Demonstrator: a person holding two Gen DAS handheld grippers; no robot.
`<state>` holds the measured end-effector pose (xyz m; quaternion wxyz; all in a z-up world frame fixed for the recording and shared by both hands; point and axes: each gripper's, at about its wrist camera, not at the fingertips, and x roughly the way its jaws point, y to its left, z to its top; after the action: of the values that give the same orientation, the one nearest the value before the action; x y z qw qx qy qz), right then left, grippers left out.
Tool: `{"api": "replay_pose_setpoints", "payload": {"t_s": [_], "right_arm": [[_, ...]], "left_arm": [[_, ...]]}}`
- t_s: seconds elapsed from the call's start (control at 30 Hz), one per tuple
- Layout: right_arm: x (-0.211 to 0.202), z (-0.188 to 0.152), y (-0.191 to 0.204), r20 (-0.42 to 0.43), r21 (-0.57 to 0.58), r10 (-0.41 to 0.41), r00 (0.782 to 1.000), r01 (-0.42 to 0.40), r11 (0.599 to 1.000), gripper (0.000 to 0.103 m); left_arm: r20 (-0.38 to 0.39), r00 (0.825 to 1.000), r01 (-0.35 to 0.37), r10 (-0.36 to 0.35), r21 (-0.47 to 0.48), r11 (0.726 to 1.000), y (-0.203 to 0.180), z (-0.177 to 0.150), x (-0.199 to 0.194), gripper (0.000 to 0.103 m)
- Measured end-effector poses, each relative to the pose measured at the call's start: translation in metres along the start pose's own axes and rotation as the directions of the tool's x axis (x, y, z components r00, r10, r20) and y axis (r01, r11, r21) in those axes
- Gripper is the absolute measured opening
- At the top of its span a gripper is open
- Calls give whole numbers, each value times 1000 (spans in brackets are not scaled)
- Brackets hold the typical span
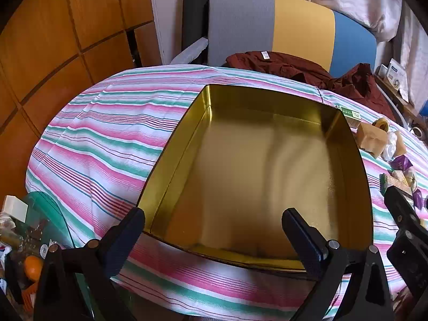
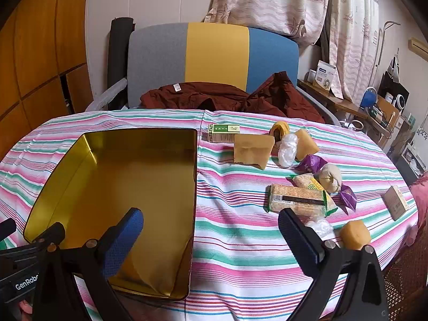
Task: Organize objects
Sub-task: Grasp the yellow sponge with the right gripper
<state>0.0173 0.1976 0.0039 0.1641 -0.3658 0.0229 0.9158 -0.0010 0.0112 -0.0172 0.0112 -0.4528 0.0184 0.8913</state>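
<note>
Two grippers up, both with fingers spread wide and nothing between them. Left gripper [image 1: 214, 230] hovers over the near rim of the gold tin [image 2: 88, 139], which sits empty on the left half of the counter [image 2: 240, 240] with its striped cloth. Right gripper [image 2: 211, 230] hangs just right of the tin's near corner, over bare cloth.

Loose items lie right of the tin, well apart from it: green box [image 2: 224, 132] at the far end, tan block [image 2: 252, 151], clear wrapped lump [image 2: 287, 149], purple candies [image 2: 310, 163], cracker pack [image 2: 297, 199], small yellow block [image 2: 355, 234] nearest the right fingers, flat card box [image 2: 396, 202] far right.

Judgement: sorting not yet started, first pick due. Best bet is the right gripper taking the cracker pack or yellow block, since both are close. Straddle the pack across its narrow side, close gently because wrapper is slippery and contents crush. Left gripper can steady the tin's rim so it doesn't slide on the cloth.
</note>
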Motion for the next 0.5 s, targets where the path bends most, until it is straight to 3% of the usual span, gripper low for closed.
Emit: {"api": "replay_pose_setpoints", "payload": {"t_s": [0.23, 0.4, 0.5], "right_arm": [[-3, -1, -6, 6, 12, 11, 1000, -11, 1000, 103], [-7, -2, -18, 23, 42, 22, 999, -23, 999, 103], [-12, -3, -33, 55, 50, 19, 998, -22, 999, 103]], "left_arm": [[16, 1000, -4, 3, 25, 1000, -7, -3, -3, 103], [14, 999, 43, -43, 26, 999, -12, -5, -4, 103], [-17, 994, 106, -105, 18, 994, -16, -7, -1, 103]]}}
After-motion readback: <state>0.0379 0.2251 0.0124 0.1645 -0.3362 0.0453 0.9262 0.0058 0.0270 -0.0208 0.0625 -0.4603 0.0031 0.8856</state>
